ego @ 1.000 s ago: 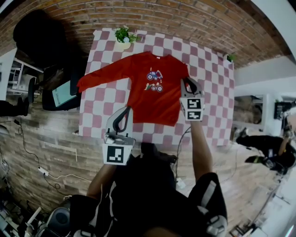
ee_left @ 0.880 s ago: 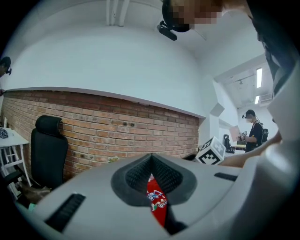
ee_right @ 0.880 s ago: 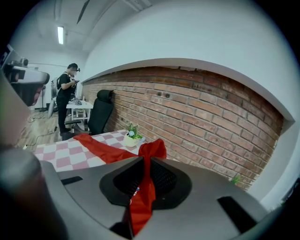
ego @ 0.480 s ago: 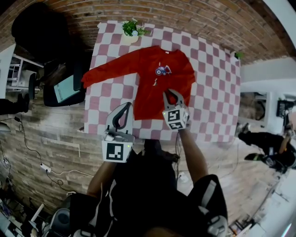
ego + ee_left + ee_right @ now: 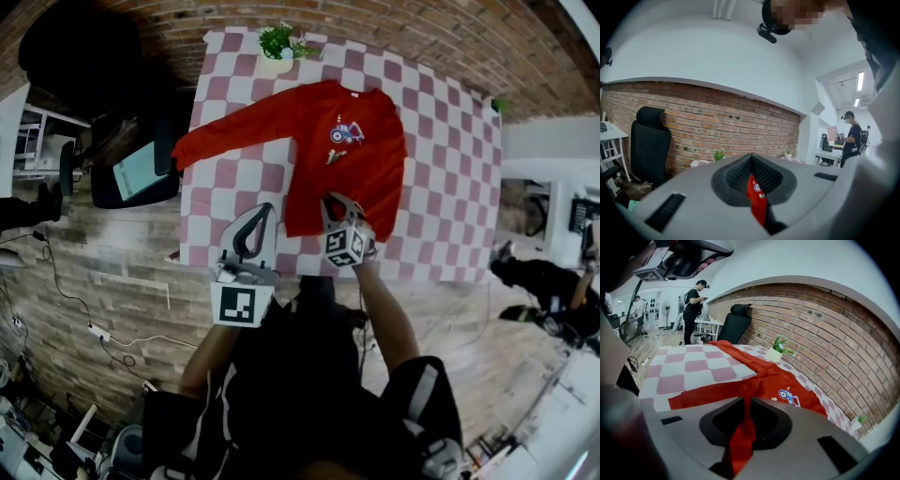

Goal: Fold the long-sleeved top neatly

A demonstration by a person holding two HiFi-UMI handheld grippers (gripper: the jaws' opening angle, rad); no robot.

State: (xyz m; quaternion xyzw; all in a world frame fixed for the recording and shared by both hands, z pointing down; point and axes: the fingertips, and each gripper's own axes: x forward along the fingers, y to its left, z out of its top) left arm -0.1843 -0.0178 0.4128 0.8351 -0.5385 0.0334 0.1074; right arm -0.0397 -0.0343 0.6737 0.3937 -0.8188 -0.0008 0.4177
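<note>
- Right tool [image 5: 335, 202]: clamped on sleeve [image 5: 742, 439] of red long-sleeved top [image 5: 367, 164]; advise laying it flat along the body, untwisted.
- Left tool [image 5: 261, 212]: shut, empty, above checked desk [image 5: 441, 197].

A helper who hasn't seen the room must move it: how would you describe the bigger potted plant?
Find the pink checked table against the brick wall. On its far edge, beyond the red top's outstretched sleeve, stands a leafy plant in a pale pot. The other plant, at the far right corner, is much smaller.
</note>
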